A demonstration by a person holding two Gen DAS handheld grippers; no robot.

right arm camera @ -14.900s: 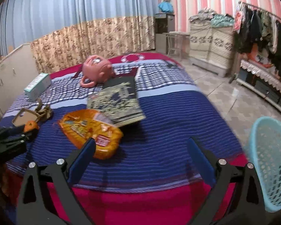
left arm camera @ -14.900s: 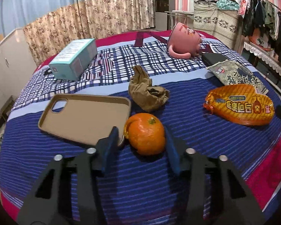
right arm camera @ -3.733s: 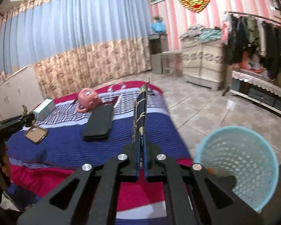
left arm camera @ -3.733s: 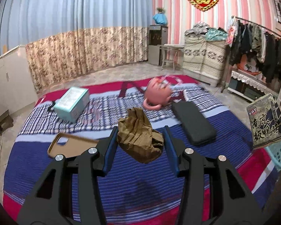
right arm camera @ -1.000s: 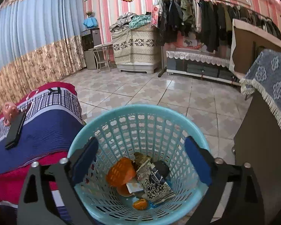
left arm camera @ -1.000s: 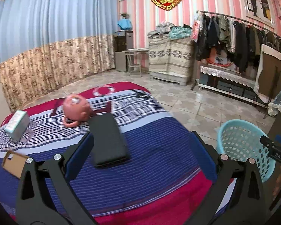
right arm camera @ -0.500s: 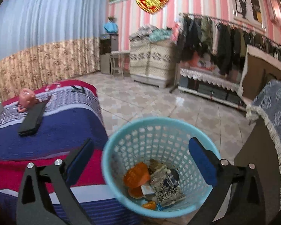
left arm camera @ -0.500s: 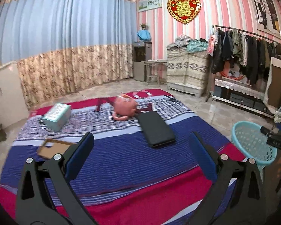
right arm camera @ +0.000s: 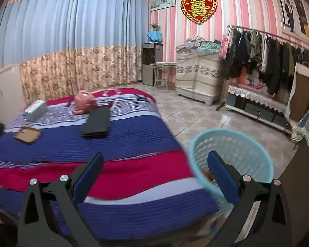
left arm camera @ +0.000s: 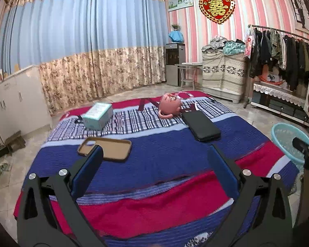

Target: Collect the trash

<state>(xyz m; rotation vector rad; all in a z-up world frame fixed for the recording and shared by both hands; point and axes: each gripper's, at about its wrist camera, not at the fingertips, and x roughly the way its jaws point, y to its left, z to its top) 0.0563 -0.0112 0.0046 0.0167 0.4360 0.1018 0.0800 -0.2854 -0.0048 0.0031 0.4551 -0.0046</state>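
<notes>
A light blue mesh basket (right arm camera: 232, 154) stands on the tiled floor beside the bed's right edge; an orange scrap shows low inside it. The same basket (left arm camera: 288, 140) sits at the right edge of the left wrist view. My right gripper (right arm camera: 154, 168) is open and empty, held over the bed's near corner, left of the basket. Over the near end of the bed my left gripper (left arm camera: 154, 168) hangs wide open with nothing between its fingers. The tip of the other gripper (left arm camera: 304, 150) pokes in at the right of the left wrist view.
On the striped bedspread (left arm camera: 164, 158) lie a tan phone case (left arm camera: 107, 149), a teal box (left arm camera: 97, 115), a pink tipped mug (left arm camera: 170, 105) and a black flat case (left arm camera: 200, 126). A clothes rack (right arm camera: 267, 57) and cabinets line the right wall.
Both grippers have pulled back from the basket and swung toward the bed. The right view no longer looks down into the basket. Both stay open and empty.
</notes>
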